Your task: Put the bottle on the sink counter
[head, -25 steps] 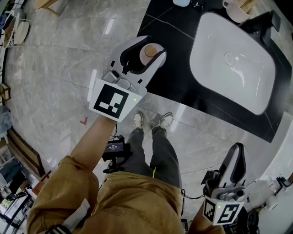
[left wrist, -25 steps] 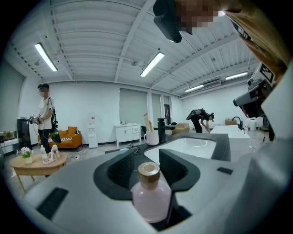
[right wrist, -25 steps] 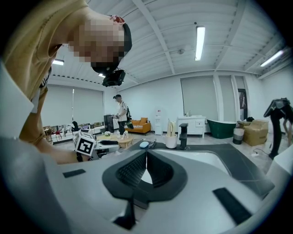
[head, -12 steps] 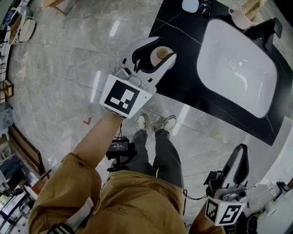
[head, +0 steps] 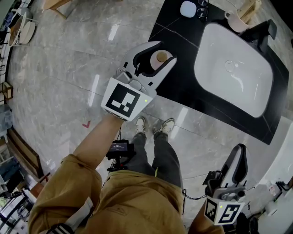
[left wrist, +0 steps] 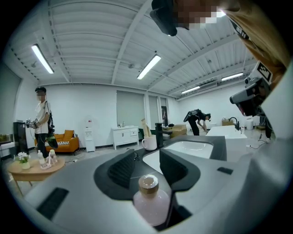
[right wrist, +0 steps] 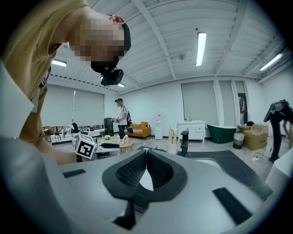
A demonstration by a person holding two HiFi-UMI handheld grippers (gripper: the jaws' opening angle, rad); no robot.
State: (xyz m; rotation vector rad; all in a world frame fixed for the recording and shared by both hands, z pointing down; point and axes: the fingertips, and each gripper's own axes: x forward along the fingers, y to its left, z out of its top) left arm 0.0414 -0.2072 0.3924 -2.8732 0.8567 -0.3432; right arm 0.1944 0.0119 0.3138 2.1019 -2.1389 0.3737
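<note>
A pale pink bottle [left wrist: 151, 203] with a round wooden cap [head: 161, 57] sits upright between the white jaws of my left gripper [head: 165, 51], which is shut on it. In the head view the cap lies over the near left part of the black sink counter [head: 178, 80], beside the white basin [head: 233, 68]. In the left gripper view the left gripper [left wrist: 147, 155] looks toward the basin [left wrist: 185, 147]. My right gripper [head: 239, 151] hangs low at the bottom right, away from the counter; the right gripper [right wrist: 146, 153] is shut with nothing in it.
At the counter's far end stand a white mug [head: 236, 18] with wooden sticks, a black faucet [head: 261, 25] and a small white round object [head: 188, 8]. Grey marble floor lies left of the counter. A standing person [left wrist: 42, 121] and a round wooden table [left wrist: 32, 167] are in the room.
My left gripper has carried the bottle from the counter's edge to a spot farther over the black top. The right gripper has barely moved.
</note>
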